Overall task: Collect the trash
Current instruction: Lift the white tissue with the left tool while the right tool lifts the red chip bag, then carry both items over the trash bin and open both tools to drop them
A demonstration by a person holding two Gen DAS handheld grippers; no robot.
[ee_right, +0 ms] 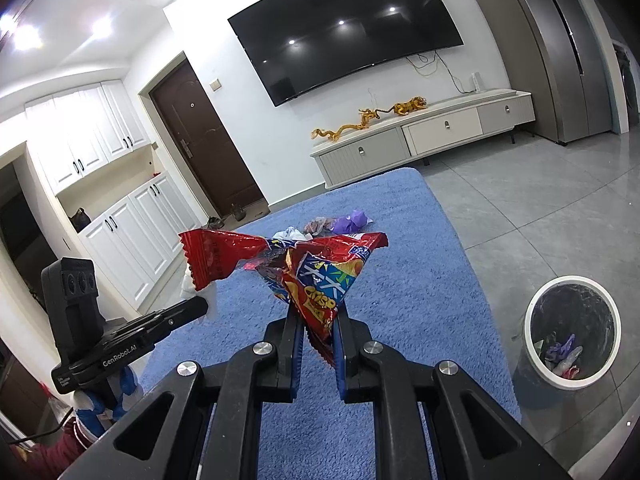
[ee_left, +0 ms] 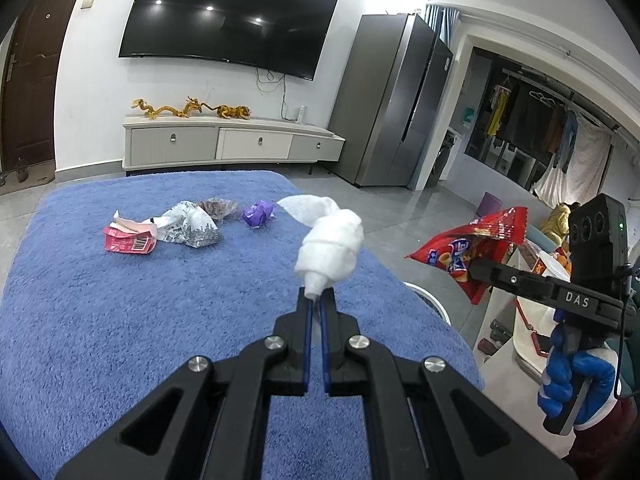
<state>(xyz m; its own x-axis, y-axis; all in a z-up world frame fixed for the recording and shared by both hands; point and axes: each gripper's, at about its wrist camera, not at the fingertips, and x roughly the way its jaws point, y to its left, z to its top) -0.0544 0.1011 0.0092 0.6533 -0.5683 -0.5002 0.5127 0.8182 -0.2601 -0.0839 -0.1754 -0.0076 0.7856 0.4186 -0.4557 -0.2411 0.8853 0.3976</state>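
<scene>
My left gripper [ee_left: 317, 297] is shut on a crumpled white tissue [ee_left: 330, 248] and holds it above the blue rug-covered table [ee_left: 120, 320]. My right gripper [ee_right: 318, 322] is shut on a red crisp bag [ee_right: 304, 268], held in the air; it also shows in the left wrist view [ee_left: 472, 248]. On the table lie a pink packet [ee_left: 129, 238], a white printed wrapper [ee_left: 192, 226], a brown wrapper [ee_left: 218, 207] and a purple wrapper [ee_left: 258, 213]. A white bin [ee_right: 570, 332] with trash inside stands on the floor at the right of the table.
A TV cabinet [ee_left: 232, 142] stands against the far wall under a wall TV. A grey fridge [ee_left: 396, 100] is at the back right. The bin's rim [ee_left: 428, 296] shows past the table's right edge. Grey tiled floor surrounds the table.
</scene>
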